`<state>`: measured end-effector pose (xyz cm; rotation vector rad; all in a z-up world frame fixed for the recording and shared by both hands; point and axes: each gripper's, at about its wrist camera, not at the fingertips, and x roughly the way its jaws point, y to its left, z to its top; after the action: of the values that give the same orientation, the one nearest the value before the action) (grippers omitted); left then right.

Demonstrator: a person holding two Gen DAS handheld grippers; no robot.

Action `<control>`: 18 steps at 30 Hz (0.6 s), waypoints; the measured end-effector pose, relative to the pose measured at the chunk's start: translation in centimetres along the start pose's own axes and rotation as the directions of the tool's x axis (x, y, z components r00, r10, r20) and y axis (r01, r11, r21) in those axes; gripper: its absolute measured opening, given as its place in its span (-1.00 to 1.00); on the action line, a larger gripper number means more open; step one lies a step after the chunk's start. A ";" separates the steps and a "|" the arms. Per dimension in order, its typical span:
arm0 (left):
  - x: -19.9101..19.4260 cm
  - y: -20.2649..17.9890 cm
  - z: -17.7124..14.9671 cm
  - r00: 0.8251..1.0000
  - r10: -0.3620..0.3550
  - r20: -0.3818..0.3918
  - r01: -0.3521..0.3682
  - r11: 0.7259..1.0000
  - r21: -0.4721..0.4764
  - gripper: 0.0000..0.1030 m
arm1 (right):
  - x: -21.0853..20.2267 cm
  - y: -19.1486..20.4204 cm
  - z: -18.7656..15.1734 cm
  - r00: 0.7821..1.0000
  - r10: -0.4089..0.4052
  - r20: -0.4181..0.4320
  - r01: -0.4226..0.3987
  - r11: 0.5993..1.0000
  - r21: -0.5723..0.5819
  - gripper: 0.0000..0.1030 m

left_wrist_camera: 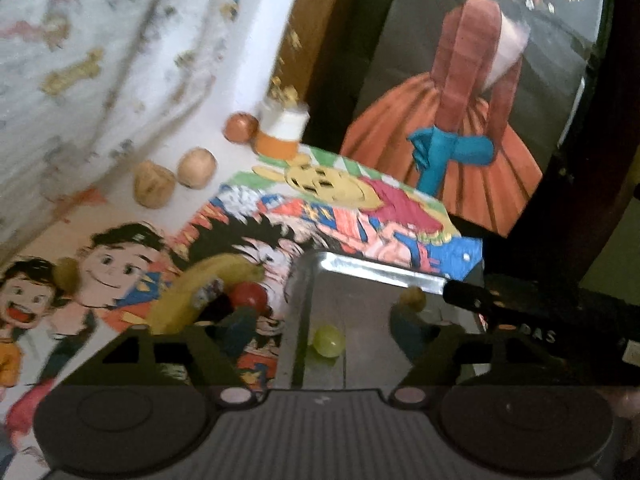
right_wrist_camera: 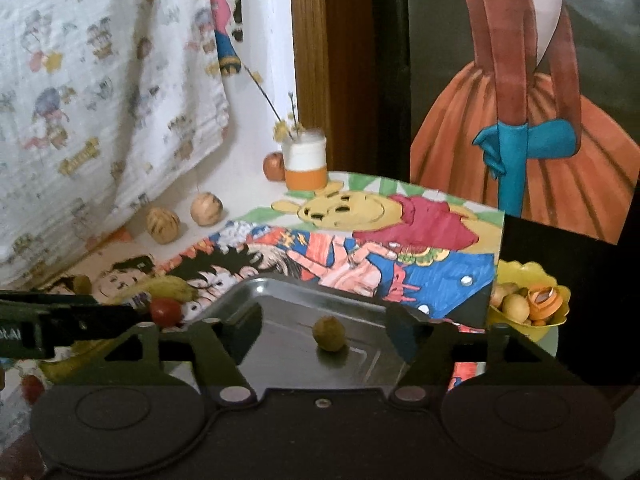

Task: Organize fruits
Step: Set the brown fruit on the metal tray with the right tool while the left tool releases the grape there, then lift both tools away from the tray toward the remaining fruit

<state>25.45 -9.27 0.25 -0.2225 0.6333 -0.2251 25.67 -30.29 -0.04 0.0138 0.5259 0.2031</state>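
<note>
Two small fruits lie in the metal tray [left_wrist_camera: 362, 270], which we list first. Item one: a pale green round fruit [left_wrist_camera: 329, 341] resting on the tray floor close to its left wall. Item two: a yellowish-brown round fruit [right_wrist_camera: 329, 333] further along the tray floor, apart from the first.

Our left gripper [left_wrist_camera: 324, 330] hangs above the tray with its jaws spread wide; nothing sits between its fingers [left_wrist_camera: 240, 330], and the green fruit lies below the gap without being touched. Our right gripper [right_wrist_camera: 326, 330] likewise stands open over the tray, the yellowish-brown fruit lying on the tray floor between its fingers [right_wrist_camera: 402, 334], clear of both.

Outside the tray, on the left, we record a banana [left_wrist_camera: 200, 292] and a red tomato-like fruit [left_wrist_camera: 249, 296] just beside it, both lying on a mat of coloured cartoon drawings [right_wrist_camera: 360, 236] that covers the table.

Further back, near a printed white cloth [right_wrist_camera: 100, 92], we note two tan round fruits [right_wrist_camera: 206, 209] side by side, and behind them a reddish-orange fruit [right_wrist_camera: 274, 166] touching or just beside a white-and-orange cup [right_wrist_camera: 305, 164] holding dried stems.

At the right edge we enter a yellow scalloped bowl [right_wrist_camera: 554, 312] holding small tan balls and orange pieces. A painting of a figure in an orange skirt [right_wrist_camera: 520, 140] stands behind everything.
</note>
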 end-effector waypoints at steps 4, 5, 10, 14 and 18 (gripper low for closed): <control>-2.6 0.5 0.0 0.998 0.034 0.044 -0.033 0.999 -0.017 0.93 | -2.6 1.2 -0.1 0.999 0.001 0.049 0.000 1.000 -0.011 0.76; -3.2 0.7 -0.1 0.998 0.042 0.054 -0.041 0.999 -0.022 0.96 | -3.2 1.6 -0.1 0.998 -0.001 0.061 0.002 1.000 -0.018 0.80; -6.2 1.7 -0.7 0.993 0.084 0.088 -0.080 0.995 -0.053 0.99 | -5.9 3.4 -0.4 0.995 0.006 0.100 -0.003 1.000 -0.031 0.98; -8.4 2.9 -1.6 0.989 0.103 0.104 -0.095 0.993 -0.076 0.99 | -7.9 4.9 -1.0 0.993 0.008 0.115 -0.004 0.999 -0.038 0.99; -10.1 4.2 -2.7 0.987 0.126 0.101 -0.118 0.989 -0.087 0.99 | -9.2 6.3 -1.7 0.993 0.014 0.116 -0.008 0.999 -0.046 0.99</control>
<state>16.51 -2.89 2.63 -0.2707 0.5491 -0.0689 15.80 -26.03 3.46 -0.0152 0.4052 0.2235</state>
